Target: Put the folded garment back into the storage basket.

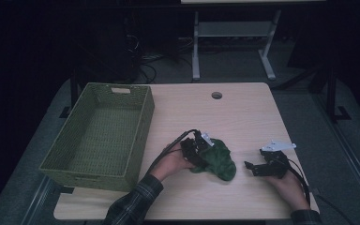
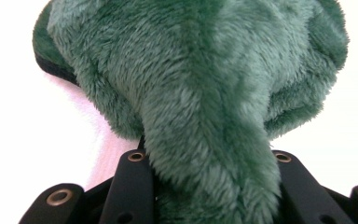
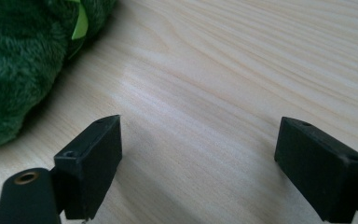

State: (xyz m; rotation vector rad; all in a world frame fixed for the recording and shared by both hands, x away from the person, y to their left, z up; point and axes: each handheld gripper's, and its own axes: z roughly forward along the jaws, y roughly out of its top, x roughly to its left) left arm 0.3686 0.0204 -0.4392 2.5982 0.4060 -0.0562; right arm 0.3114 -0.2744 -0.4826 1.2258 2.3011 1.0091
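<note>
The green plush toy (image 1: 218,159) lies on the wooden table (image 1: 243,112), a little toward five o'clock of the table's middle. The left gripper (image 1: 201,151) meets it from nine o'clock. In the left gripper view its black jaws stand on either side of a tapering fold of the plush toy (image 2: 205,107), with the fur pressed between them, so the toy is clamped.

The right gripper (image 1: 253,167) rests at three o'clock of the toy, near it but apart, and points toward it. In the right gripper view its jaws are spread wide over bare wood, with nothing between them, and the toy (image 3: 23,60) sits at ten o'clock with a light green tag (image 3: 80,21) on it.

A green woven basket (image 1: 140,129) stands at nine o'clock of the toy, beyond the left forearm, with nothing on the tabletop between the two. A round cable hole (image 1: 216,95) lies at twelve o'clock. Beyond the table's far edge stand white desk legs (image 1: 196,47) on a dark floor.
</note>
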